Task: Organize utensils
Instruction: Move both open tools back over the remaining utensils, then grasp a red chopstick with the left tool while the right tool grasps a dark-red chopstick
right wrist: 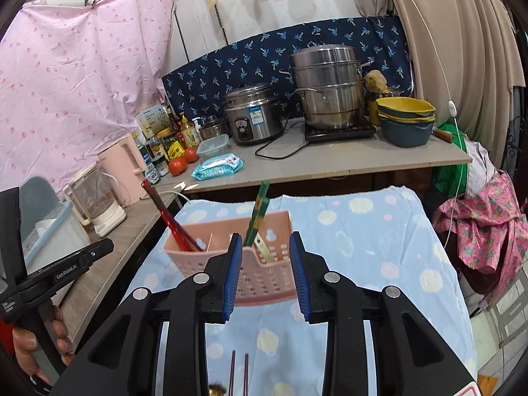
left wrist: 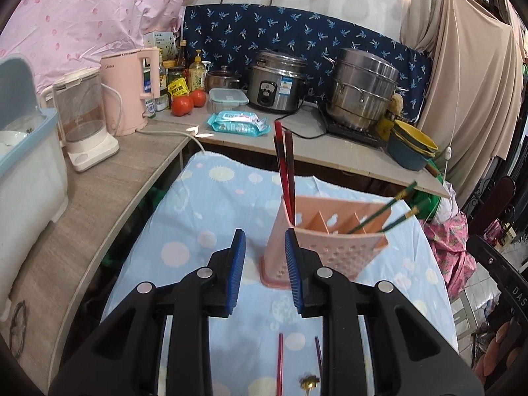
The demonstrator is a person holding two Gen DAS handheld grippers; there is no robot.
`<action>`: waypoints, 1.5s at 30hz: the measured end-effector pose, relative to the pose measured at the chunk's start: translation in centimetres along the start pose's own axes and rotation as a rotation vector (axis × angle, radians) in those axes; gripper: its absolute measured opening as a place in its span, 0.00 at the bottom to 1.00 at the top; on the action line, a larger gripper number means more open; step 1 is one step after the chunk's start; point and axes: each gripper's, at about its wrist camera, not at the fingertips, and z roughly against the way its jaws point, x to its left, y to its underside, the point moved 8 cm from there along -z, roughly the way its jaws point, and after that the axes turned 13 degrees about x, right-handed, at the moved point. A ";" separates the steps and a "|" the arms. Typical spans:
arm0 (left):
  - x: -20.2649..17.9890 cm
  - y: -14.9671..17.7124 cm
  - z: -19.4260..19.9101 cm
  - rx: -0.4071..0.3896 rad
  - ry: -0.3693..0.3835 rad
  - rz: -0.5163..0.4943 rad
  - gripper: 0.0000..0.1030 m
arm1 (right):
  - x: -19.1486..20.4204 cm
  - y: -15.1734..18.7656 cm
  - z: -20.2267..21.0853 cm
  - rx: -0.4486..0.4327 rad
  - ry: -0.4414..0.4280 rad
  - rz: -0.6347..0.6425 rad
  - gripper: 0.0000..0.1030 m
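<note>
Both the left gripper (left wrist: 264, 246) and the right gripper (right wrist: 266, 250) hover with jaws parted and empty above the perforated pink plastic utensil caddy (right wrist: 250, 265) on the blue spotted cloth (right wrist: 379, 250), holding red chopsticks (left wrist: 285, 171) and green chopsticks (right wrist: 258, 213).

Pretty cramped kitchen corner: pink dotted sheet (right wrist: 79, 76) hung on the left, beige curtain (right wrist: 462, 33) on the right. Navy leaf-print cloth (left wrist: 297, 36) backs the grey counter (right wrist: 330, 161).

I cannot read the lower ends of the loose chopsticks (left wrist: 280, 363) below the holder (left wrist: 326, 231): the frame edge cuts them. A gold-tipped utensil (left wrist: 309, 382) beside them is too cropped to identify.
</note>
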 end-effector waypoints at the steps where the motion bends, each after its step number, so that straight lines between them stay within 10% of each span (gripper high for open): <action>1: 0.0 0.5 0.1 0.005 0.002 0.000 0.23 | 0.0 0.5 0.2 0.005 0.000 -0.001 0.28; 26: 1.7 16.2 -1.3 0.231 -0.021 0.004 0.31 | 0.4 19.7 -0.7 0.300 0.012 0.022 0.28; 45: 0.2 24.0 -2.9 0.375 0.003 -0.039 0.32 | 1.9 27.2 -2.5 0.451 -0.001 0.051 0.28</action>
